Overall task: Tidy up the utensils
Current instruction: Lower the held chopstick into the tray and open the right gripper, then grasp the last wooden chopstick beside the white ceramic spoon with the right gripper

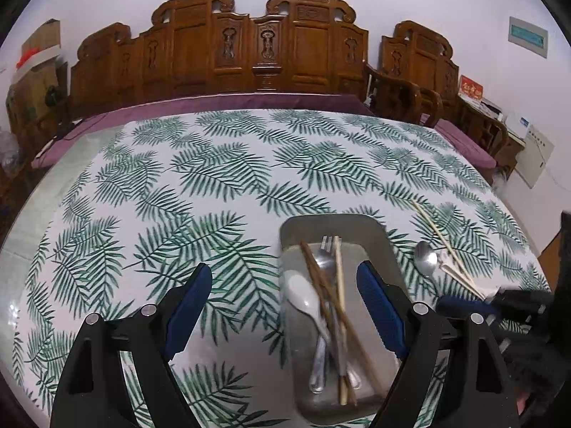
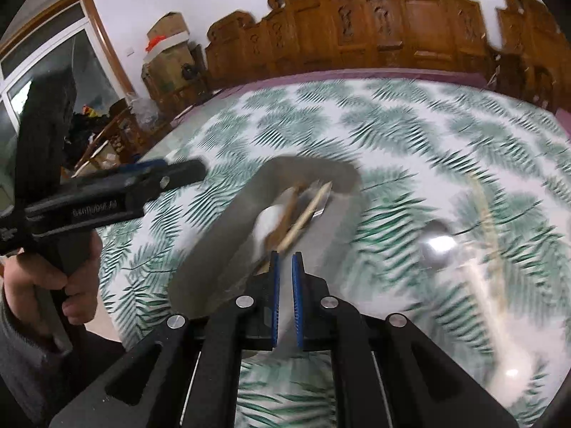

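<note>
A grey tray (image 1: 374, 235) lies on the leaf-print tablecloth and holds a white spoon (image 1: 303, 296), a metal fork (image 1: 326, 249), brown chopsticks (image 1: 314, 267) and a pale chopstick (image 1: 339, 274), all crossing each other. My left gripper (image 1: 285, 303) is open above the tray's left half, with nothing between its fingers. To the right of the tray, a metal spoon (image 1: 424, 256) and pale chopsticks (image 1: 442, 239) rest on the cloth. My right gripper (image 2: 284, 260) hovers over the near end of the tray (image 2: 221, 242). Its pads are nearly together and nothing is held between them. The right wrist view is blurred.
Carved wooden chairs (image 1: 249, 50) line the far side of the table, behind a purple cushion strip (image 1: 228, 101). A person's hand (image 2: 53, 278) holds the left gripper's handle at the table's left edge. Cardboard boxes (image 2: 167, 53) and clutter stand by a window at the far left.
</note>
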Demonstrator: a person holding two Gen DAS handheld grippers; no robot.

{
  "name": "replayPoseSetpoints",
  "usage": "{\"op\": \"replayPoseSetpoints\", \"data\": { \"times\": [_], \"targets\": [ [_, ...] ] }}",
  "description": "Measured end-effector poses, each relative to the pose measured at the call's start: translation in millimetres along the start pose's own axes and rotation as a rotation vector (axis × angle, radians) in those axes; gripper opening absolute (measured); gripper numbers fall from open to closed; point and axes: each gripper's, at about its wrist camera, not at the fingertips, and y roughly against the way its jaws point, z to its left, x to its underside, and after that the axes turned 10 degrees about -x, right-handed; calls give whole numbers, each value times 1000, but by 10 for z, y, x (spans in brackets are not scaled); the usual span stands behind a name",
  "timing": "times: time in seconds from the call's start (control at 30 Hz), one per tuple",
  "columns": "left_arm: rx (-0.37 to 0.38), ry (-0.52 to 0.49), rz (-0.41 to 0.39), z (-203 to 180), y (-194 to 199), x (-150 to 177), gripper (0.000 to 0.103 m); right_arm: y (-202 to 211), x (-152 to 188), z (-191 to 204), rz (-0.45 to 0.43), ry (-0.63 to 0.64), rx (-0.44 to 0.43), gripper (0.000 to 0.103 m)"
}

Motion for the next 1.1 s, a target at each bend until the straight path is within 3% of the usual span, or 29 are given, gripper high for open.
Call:
{"op": "replayPoseSetpoints", "data": {
  "times": [0.23,0.47,0.5,0.7,1.1],
  "targets": [
    [59,-30,-9,-274,76,20,80,495,-47,-570,-27,-23,147,10],
    [100,-73,-7,-570,110,73,80,582,157,-1036,37,-23,278,13],
    [104,-79,-8,-609,111,84,80,567,190,-1101,41,-33,285,16],
    [128,-104,-1,-793,120,143,80,383,320,-1281,84,-54,280,17],
    [158,-149,15,-1153,110,258,80,-9,240,-1414,160,-26,290,17]
  ]
}}
